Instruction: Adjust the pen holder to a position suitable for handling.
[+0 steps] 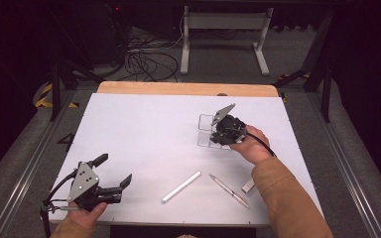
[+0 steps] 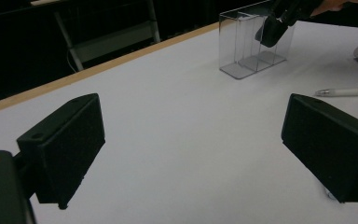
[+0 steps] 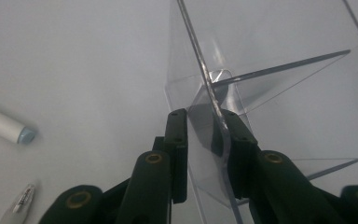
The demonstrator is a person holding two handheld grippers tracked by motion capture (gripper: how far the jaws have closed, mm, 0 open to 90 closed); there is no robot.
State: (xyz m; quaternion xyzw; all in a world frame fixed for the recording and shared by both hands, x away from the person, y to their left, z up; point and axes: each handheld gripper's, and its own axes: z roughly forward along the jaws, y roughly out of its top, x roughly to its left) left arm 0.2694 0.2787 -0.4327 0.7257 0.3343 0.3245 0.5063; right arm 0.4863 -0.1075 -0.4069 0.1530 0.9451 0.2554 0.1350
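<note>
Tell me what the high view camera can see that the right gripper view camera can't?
High view alone: the left gripper with jaws wide open, the person's tan sleeve, the wooden table edge, floor cables.
Right gripper view alone: a close look at the right gripper with one jaw on each side of a clear wall.
Both share: the clear plastic organizer, white marker, silver pen.

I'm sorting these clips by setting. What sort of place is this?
Probably a lab or recording workspace: a white-topped table on a grey floor, loose cables behind it, and black-and-yellow hazard tape on the floor.
</note>
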